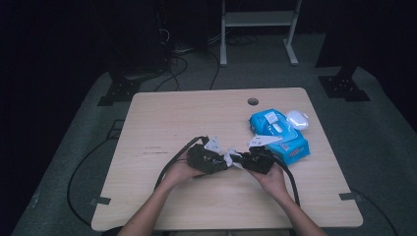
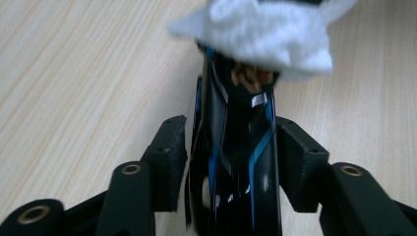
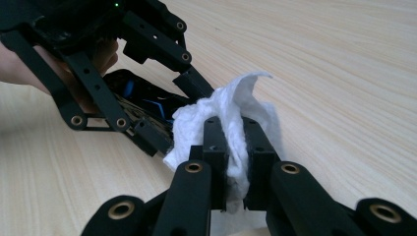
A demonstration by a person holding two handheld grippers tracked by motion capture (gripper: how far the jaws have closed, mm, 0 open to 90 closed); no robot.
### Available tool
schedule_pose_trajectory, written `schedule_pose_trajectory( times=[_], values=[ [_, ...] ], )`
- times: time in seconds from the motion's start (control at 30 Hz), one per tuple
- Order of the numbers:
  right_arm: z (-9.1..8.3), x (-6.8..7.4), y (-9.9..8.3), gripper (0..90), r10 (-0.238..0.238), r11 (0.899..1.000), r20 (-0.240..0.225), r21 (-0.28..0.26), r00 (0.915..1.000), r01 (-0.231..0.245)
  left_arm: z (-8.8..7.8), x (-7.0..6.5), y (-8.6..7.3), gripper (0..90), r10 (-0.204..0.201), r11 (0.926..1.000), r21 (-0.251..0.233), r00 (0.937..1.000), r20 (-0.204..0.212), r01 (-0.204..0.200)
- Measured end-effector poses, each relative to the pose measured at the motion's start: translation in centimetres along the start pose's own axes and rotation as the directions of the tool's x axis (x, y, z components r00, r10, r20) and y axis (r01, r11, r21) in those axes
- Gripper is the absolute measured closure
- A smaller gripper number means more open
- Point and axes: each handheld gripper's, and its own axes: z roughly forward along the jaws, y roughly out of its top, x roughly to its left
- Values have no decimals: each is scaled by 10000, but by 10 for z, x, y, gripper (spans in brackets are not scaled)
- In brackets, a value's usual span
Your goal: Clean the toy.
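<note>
Support: rectangular light-wood laminate table (image 1: pixel 162 123) with rounded corners; a small round grommet hole (image 1: pixel 253 102) sits near the far edge. Directly on the top, far right: a blue soft plastic pack of wet wipes (image 1: pixel 278 136) with a white flap lid, and a white oval plastic case (image 1: pixel 297 119) touching its far right corner. The table stands on grey carpet floor (image 1: pixel 378 137).

The left tool (image 2: pixel 231 147) was matte black, with blocky pads on hinged links pinned by brass-ringed rivets. The right tool (image 3: pixel 235 162) matched it, its pads pierced with small screw holes. In the high view, at lower centre, each carried a pale grey three-cornered plate and trailed a thick black cable toward the bottom edge. Both forearms were bare, without sleeves.
</note>
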Motion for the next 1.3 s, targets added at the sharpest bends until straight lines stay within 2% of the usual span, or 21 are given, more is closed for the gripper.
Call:
schedule_pose_trajectory(
  times=[0.07, 0.2, 0.3, 0.4, 0.53, 0.6, 0.7, 0.8, 0.9, 0.97, 1.1, 1.17, 1.3],
  values=[
    [-1, -1, 0, 823, 22, 10000, 91, -30, 10000, -22, 2, -1, 3, 471, 7, 9999, 118, 10000, -35, -6],
    [-7, -10, -1, 823, 353, 9993, 328, -131, 9988, -349, 7, 0, 5, 444, -129, 9989, 451, 9997, -219, 139],
    [-9, -14, -4, 823, 592, 9982, 302, -130, 9978, -588, 9, 0, 7, 478, -87, 9987, 497, 9998, -195, 97],
    [-6, -15, -6, 823, 689, 9976, 214, 30, 9974, -690, 8, -1, 9, 561, 13, 9979, 642, 9999, -172, -2],
    [0, -16, -9, 824, 836, 9962, -21, 226, 9965, -836, 7, -3, 12, 573, 158, 9968, 781, 9997, -204, -142],
    [-2, -17, -8, 823, 944, 9954, -125, 140, 9955, -943, 5, -4, 12, 574, 248, 9978, 629, 9994, -246, -232],
    [-6, -18, -5, 824, 1088, 9940, -297, -113, 9936, -1092, 0, -2, 11, 574, 72, 10000, 58, 9998, -181, -71],
    [-12, -17, -1, 823, 1115, 9928, -316, -397, 9933, -1127, -6, -1, 11, 574, -59, 9991, -423, 10000, -78, 56],
    [-17, -15, 3, 823, 1003, 9927, -318, -640, 9944, -1022, -11, 0, 11, 574, -158, 9961, -863, 9999, 23, 159],
    [-21, -11, 7, 824, 926, 9913, -432, -896, 9948, -961, -14, -2, 12, 574, -38, 9940, -1096, 10000, 0, 37],
    [-26, 2, 18, 824, 470, 9910, -557, -1230, 9973, -536, -18, -5, 15, 574, 45, 9898, -1421, 10000, 39, -39],
    [-29, 5, 21, 824, 228, 9902, -359, -1367, 9991, -275, -22, -5, 14, 574, 6, 9859, -1675, 10000, 36, 0],
    [-32, -4, 17, 824, 481, 9894, -229, -1363, 9986, -508, -30, -3, 13, 574, 1, 9824, -1868, 10000, 48, 8]
  ],
)
